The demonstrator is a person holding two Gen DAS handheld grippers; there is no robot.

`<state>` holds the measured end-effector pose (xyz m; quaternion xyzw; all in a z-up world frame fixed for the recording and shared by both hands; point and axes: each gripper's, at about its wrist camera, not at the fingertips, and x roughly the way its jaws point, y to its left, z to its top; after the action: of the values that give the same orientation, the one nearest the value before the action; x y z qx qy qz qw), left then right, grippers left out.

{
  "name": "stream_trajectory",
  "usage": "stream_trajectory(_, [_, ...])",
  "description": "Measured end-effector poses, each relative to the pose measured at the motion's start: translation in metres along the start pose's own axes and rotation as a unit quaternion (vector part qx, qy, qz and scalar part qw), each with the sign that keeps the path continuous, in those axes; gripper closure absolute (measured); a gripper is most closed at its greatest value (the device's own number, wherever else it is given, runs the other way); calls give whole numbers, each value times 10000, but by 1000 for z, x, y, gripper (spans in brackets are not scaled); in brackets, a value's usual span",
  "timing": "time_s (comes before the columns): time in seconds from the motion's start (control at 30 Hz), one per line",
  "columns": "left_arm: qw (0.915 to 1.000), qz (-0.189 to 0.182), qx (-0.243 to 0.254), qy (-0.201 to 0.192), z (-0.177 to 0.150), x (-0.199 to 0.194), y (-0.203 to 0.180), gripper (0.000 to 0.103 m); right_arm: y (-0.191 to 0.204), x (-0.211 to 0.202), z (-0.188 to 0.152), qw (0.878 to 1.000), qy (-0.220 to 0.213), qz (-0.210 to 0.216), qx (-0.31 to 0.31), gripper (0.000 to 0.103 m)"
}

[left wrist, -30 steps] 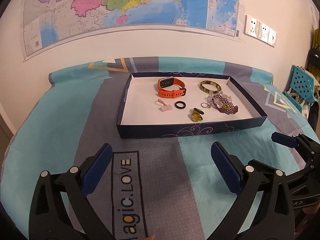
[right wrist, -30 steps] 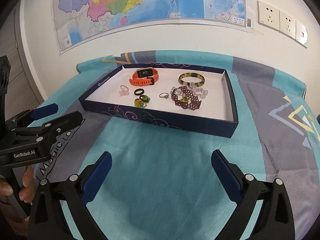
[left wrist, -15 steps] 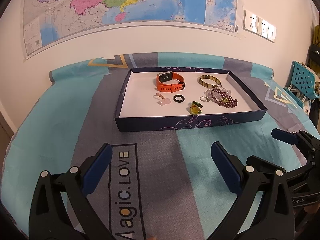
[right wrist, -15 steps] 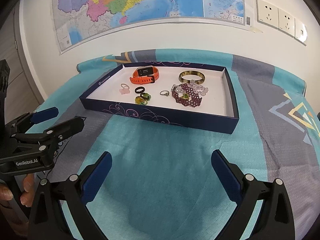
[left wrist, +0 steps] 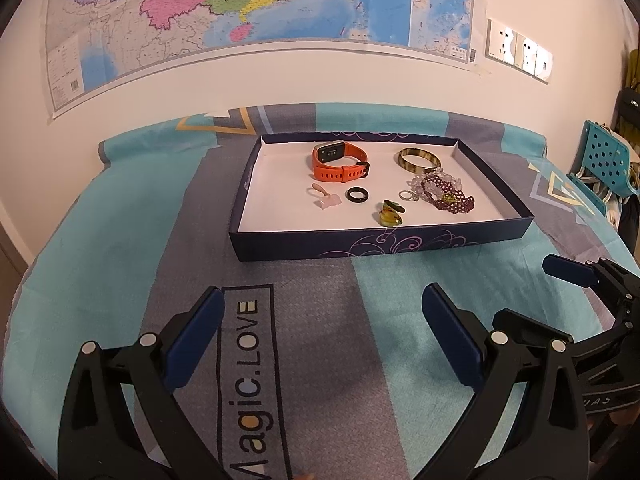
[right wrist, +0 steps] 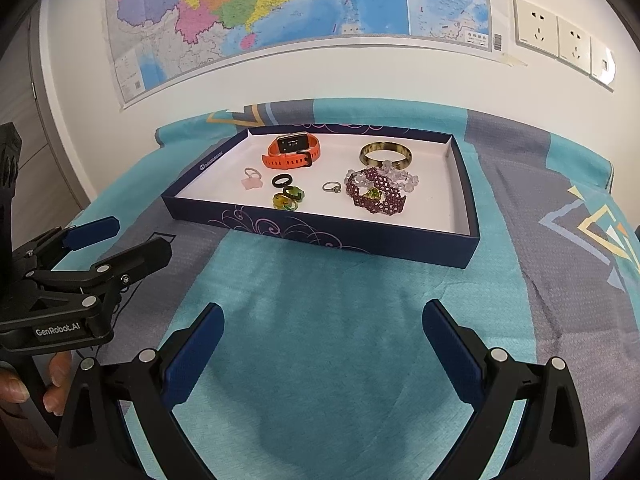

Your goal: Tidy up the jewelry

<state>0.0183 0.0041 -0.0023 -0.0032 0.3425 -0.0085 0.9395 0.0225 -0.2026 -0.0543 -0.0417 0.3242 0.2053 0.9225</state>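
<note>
A dark blue tray (left wrist: 372, 246) (right wrist: 320, 234) with a white floor sits on the cloth-covered table. Inside lie an orange watch (left wrist: 339, 160) (right wrist: 292, 152), a brown bangle (left wrist: 419, 159) (right wrist: 386, 153), a purple beaded bracelet (left wrist: 452, 198) (right wrist: 376, 194), a black ring (left wrist: 357, 195) (right wrist: 282, 180), a pink ring (left wrist: 326, 198) (right wrist: 253, 178), a silver ring (left wrist: 406, 195) (right wrist: 332, 187) and green-yellow rings (left wrist: 390, 214) (right wrist: 288, 198). My left gripper (left wrist: 324, 320) and right gripper (right wrist: 322, 332) both hover open and empty over the cloth in front of the tray.
A teal and grey cloth (left wrist: 120, 240) marked "Magic.LOVE" covers the table. A wall map (left wrist: 240, 8) and sockets (right wrist: 560, 36) hang behind. A teal chair (left wrist: 604, 160) stands at the right. A hand (right wrist: 24, 384) holds the left tool.
Both grippers have drawn back from the tray, which now looks smaller and farther. Both stay open; nothing in the tray has moved.
</note>
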Motion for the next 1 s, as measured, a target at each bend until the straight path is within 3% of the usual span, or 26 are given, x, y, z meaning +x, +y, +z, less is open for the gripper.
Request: stream_trajectory(1.0, [9999, -25, 34, 159, -4, 8, -4, 5, -1, 3, -3, 10000, 56, 11, 32, 7])
